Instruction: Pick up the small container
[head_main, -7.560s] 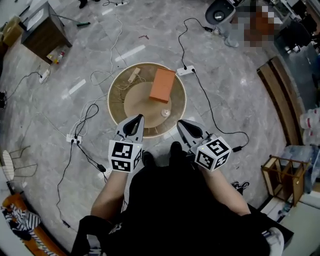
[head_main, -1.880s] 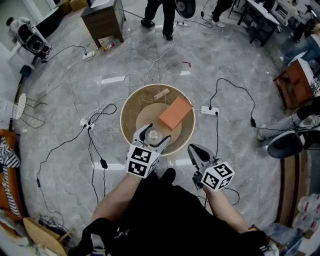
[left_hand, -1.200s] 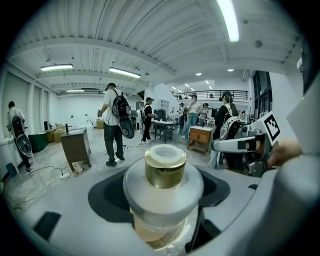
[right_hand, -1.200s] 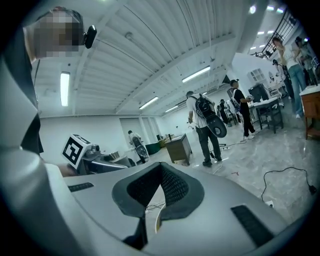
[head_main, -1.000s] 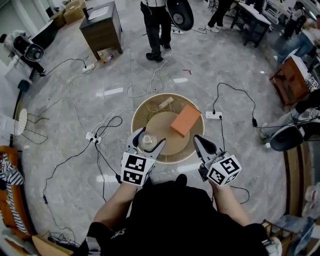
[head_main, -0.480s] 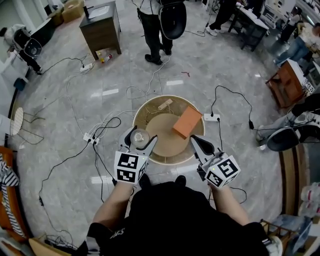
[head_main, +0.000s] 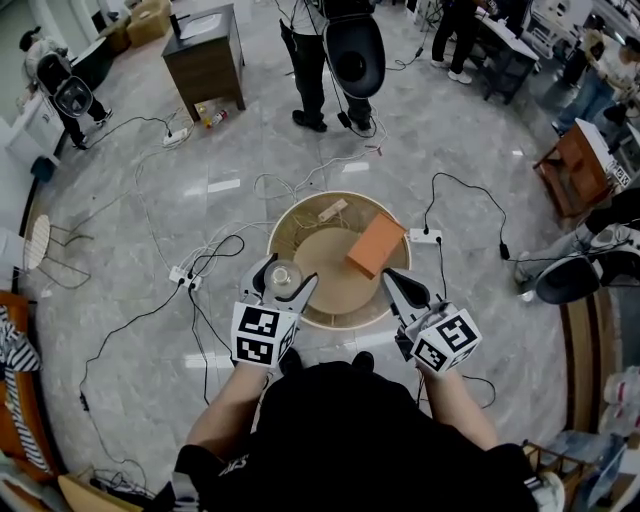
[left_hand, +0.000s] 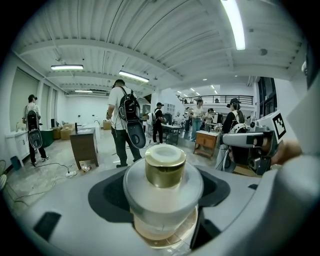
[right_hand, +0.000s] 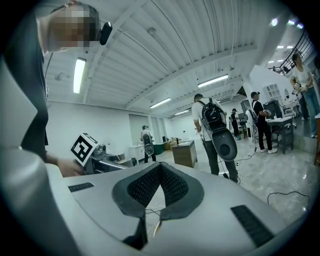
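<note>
The small container (head_main: 282, 278) is a clear jar with a gold cap. My left gripper (head_main: 285, 272) is shut on it and holds it upright in the air, above the near left rim of the round table (head_main: 300, 213). In the left gripper view the small container (left_hand: 164, 168) fills the space between the dark pads (left_hand: 107, 199) of my left gripper (left_hand: 163, 202). My right gripper (head_main: 391, 279) hangs over the table's near right edge, shut and empty. In the right gripper view the tips of my right gripper (right_hand: 159, 168) meet with nothing between them.
An orange box (head_main: 376, 245) lies on the right side of the table, and a wooden piece (head_main: 327, 210) with cord at the back. Cables and power strips (head_main: 418, 235) run over the marble floor. People stand behind the table (head_main: 340, 45), beside a dark cabinet (head_main: 205, 45).
My left gripper closed on the container on the table, lifted it and drew it toward the near left rim. Over the last half second it barely moves. The right gripper stays shut.
</note>
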